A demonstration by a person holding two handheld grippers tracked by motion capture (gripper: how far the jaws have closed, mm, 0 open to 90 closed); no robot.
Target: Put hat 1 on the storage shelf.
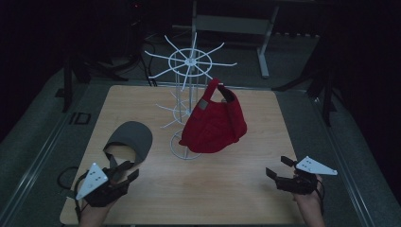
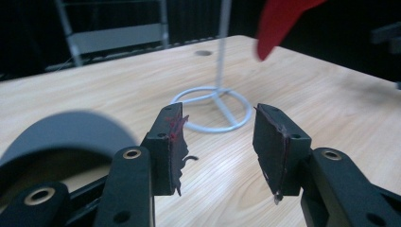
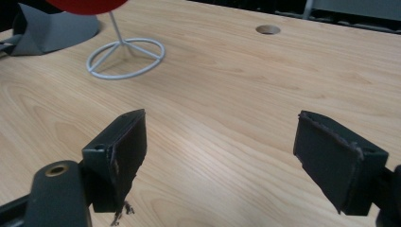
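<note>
A red cap hangs on a white wire rack at the middle of the wooden table. A grey cap lies on the table to the rack's left. My left gripper sits at the front left, just in front of the grey cap, and is open. In the left gripper view its jaws hold nothing, with the grey cap at their left and the rack's base ring beyond. My right gripper is at the front right, open wide over bare wood.
The rack's base ring stands on the table under the red cap. A round cable hole lies in the tabletop farther off. Dark floor and a grey table frame lie beyond the far edge.
</note>
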